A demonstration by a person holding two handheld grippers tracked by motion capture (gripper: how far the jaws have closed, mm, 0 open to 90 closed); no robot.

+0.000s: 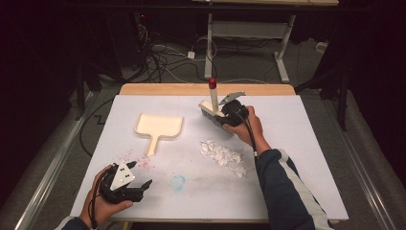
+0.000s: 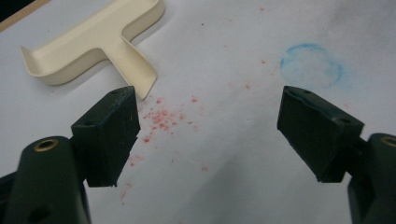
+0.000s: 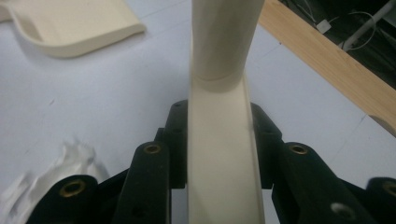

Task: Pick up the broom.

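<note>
My right gripper (image 1: 225, 115) is shut on a cream hand brush (image 1: 213, 96) with a red tip, held upright at the table's far middle, bristles down. In the right gripper view the jaws clamp both sides of the brush's flat cream body (image 3: 224, 140). A cream dustpan (image 1: 159, 125) lies flat to the left, its handle toward me. A pile of white scraps (image 1: 222, 154) lies in front of the brush. Near the front left edge my left gripper (image 1: 140, 174) is open, with nothing between its pads (image 2: 112, 135); the dustpan's handle (image 2: 135, 65) lies just beyond.
A white sheet (image 1: 297, 158) covers the table, with a wooden strip (image 1: 167, 89) along the far edge. Red specks (image 1: 136, 158) and a blue chalk ring (image 1: 178, 182) mark the sheet near the left gripper. Cables and a desk frame (image 1: 249, 28) stand on the floor beyond.
</note>
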